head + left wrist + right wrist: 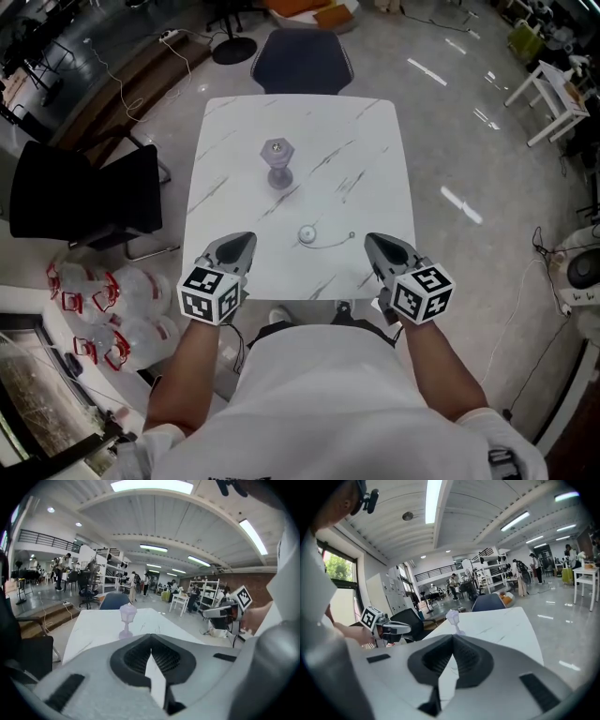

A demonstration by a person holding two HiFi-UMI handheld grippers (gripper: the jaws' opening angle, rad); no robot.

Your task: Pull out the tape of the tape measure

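Observation:
A small round white tape measure lies on the white marble table, near its front edge. A thin strip of tape curves from it to the right and ends at a small tip. My left gripper hovers at the front edge, left of the tape measure, jaws shut and empty. My right gripper hovers to the right of the tape's end, also shut on nothing. In the left gripper view and the right gripper view the jaws meet at their tips and hide the tape measure.
A purple lantern-shaped ornament stands upright mid-table. A dark blue chair sits at the far edge and a black chair on the left. Several plastic jugs lie on the floor at the left.

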